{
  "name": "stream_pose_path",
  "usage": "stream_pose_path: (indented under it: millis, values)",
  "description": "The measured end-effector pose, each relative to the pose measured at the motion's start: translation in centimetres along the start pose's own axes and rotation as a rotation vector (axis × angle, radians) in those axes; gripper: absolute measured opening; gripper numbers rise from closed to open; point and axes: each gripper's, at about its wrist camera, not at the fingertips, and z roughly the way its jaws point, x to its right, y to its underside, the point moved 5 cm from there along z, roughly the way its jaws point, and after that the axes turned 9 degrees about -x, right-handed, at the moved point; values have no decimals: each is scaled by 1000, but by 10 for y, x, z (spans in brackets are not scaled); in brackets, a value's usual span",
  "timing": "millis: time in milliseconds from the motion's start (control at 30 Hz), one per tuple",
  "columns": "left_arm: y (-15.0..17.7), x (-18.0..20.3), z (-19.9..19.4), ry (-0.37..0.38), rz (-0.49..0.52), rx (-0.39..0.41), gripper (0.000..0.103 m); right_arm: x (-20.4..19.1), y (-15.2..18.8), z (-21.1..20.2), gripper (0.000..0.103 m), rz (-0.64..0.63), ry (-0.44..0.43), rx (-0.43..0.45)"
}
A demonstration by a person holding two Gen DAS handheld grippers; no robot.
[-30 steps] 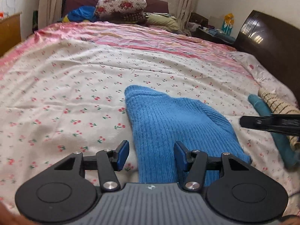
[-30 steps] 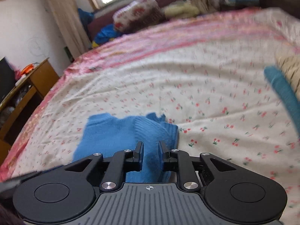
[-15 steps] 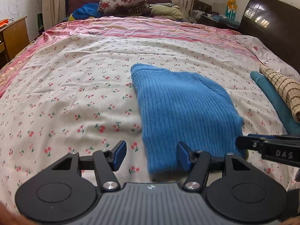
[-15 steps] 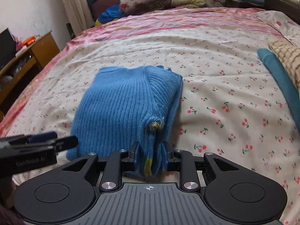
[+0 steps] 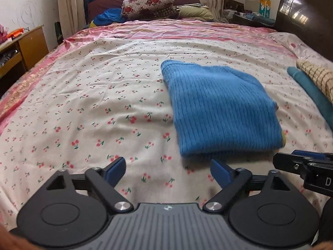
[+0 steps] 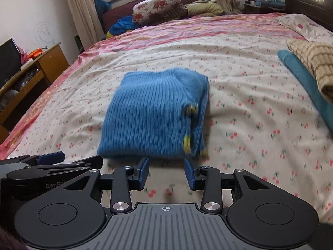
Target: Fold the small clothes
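1 folded blue sweater (image 6: 154,114) | left tongs (image 5: 167,171) opening, empty | right tongs (image 6: 166,174) opening, empty

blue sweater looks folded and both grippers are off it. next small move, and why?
Probably back both grippers away and move the right gripper toward the teal garment and checked cloth lying unfolded at the right. The blue sweater lies in a compact fold on the bedsheet; the left gripper and the right are both opening with nothing between their pads.
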Motion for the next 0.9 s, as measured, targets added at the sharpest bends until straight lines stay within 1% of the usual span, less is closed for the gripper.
stream_pose_path:
  millis: [100,200,533,900]
  values:
    - [7,5,-3,-28,29,0,102,-1,10,-1,38,10,-6,-3]
    - [11,12,-5,-33,50,-4,103,-5,20,-3,39,3,-6,-5]
    - [15,16,-21,-32,52,33,103,-4,32,-8,40,22,25,3]
    - [19,16,-24,-37,45,32,100,-4,35,-8,40,37,26,0]
